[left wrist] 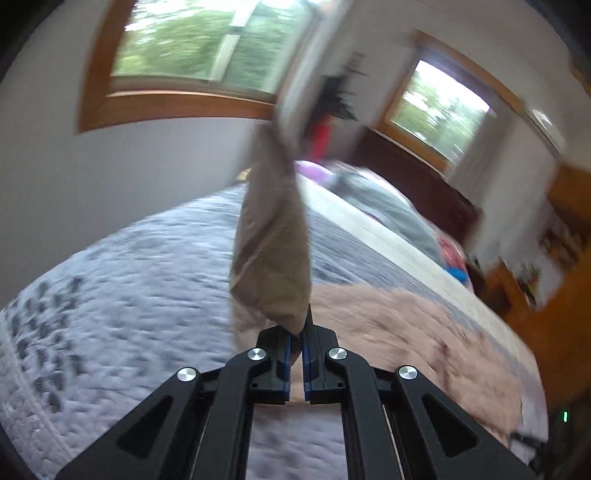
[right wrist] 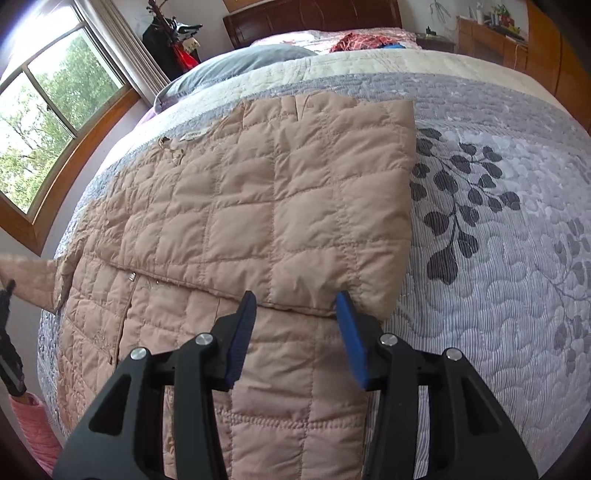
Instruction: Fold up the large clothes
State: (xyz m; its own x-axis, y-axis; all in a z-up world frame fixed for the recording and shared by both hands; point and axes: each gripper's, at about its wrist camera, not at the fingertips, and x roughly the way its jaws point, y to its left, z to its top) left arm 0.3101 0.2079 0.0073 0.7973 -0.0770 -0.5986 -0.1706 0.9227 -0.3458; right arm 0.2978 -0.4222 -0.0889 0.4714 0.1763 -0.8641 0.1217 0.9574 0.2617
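A beige quilted jacket [right wrist: 258, 184] lies spread on the bed, its upper part folded down over the lower part. My right gripper [right wrist: 299, 306] points down at the folded edge. Its blue pads [right wrist: 243, 325] stand apart, the tips resting on the fabric without pinching it. In the blurred left wrist view my left gripper [left wrist: 295, 343] is shut on a beige sleeve [left wrist: 273, 240] of the jacket, and the cloth hangs stretched in the air above the bed. The rest of the jacket [left wrist: 388, 325] lies below it. At the far left of the right wrist view the lifted sleeve [right wrist: 29, 277] shows.
A grey leaf-patterned quilt [right wrist: 498, 277] covers the bed. A grey pillow [right wrist: 240, 62], loose red clothes [right wrist: 358, 40] and a dark headboard [right wrist: 314, 14] are at its far end. Windows [right wrist: 44, 122] line the left wall, and a wooden cabinet [right wrist: 491, 37] stands at the right. A pink sleeve [right wrist: 33, 424] is at lower left.
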